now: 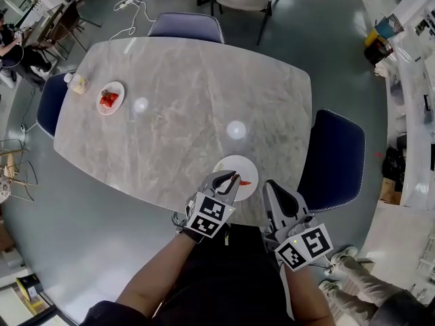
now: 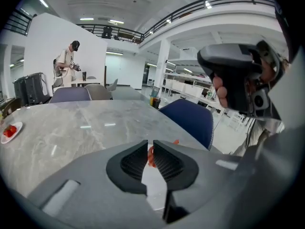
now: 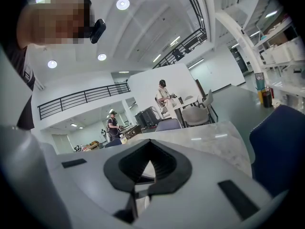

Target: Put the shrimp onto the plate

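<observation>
A white plate sits at the near edge of the marble table. My left gripper hovers over the plate's near left rim, shut on a red-orange shrimp that shows in the narrow slit between its jaws. Another orange shrimp lies on the plate; in the left gripper view it peeks out as an orange bit just past the right jaw. My right gripper is held just right of the plate at the table's edge. Its jaws are shut with nothing in them.
A second white plate with red shrimp stands at the table's far left, next to a small bottle. Dark blue chairs stand at the right, the far side and the left. People stand far behind the table.
</observation>
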`<state>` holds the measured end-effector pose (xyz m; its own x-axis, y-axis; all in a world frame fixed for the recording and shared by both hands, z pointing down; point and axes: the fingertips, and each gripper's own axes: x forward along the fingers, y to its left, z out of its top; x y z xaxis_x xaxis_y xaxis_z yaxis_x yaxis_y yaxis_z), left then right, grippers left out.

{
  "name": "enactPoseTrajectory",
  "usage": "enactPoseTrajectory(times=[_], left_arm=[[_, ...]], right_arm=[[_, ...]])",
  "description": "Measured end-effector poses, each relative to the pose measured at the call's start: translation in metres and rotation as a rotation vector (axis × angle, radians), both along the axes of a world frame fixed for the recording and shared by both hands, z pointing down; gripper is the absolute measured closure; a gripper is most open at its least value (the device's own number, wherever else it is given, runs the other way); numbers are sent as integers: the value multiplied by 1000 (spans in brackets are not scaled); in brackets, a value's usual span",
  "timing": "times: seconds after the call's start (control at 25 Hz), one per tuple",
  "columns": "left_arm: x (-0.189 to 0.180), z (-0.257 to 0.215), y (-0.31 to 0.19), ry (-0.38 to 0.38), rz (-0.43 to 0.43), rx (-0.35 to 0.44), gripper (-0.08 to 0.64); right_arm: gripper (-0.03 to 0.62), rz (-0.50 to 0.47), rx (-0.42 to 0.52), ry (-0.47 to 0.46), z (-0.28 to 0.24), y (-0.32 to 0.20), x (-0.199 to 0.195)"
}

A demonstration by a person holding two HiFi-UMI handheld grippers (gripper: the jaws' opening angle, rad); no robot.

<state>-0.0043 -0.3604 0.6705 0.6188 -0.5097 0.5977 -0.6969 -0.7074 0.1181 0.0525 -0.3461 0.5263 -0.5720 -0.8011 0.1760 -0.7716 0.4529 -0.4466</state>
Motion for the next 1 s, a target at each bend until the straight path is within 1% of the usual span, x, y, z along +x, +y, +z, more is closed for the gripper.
enactPoseTrajectory(times=[0.12, 0.44, 0.64, 0.88, 1.0], left_arm=[[2, 17, -3, -23, 11, -23, 517], [4, 47, -8, -91, 36, -54, 517], [6, 58, -12, -147, 52, -43, 517], [6, 67, -14, -222, 70, -10, 517], [5, 69, -16, -239, 69, 0, 517]], right_arm=[[591, 5, -9, 2, 8, -3, 4], [591, 0, -31, 4, 23, -6, 5], [591, -5, -38, 3, 26, -10, 5], [591, -14, -44, -2, 28, -11, 6], [591, -14, -46, -4, 29, -13, 6]])
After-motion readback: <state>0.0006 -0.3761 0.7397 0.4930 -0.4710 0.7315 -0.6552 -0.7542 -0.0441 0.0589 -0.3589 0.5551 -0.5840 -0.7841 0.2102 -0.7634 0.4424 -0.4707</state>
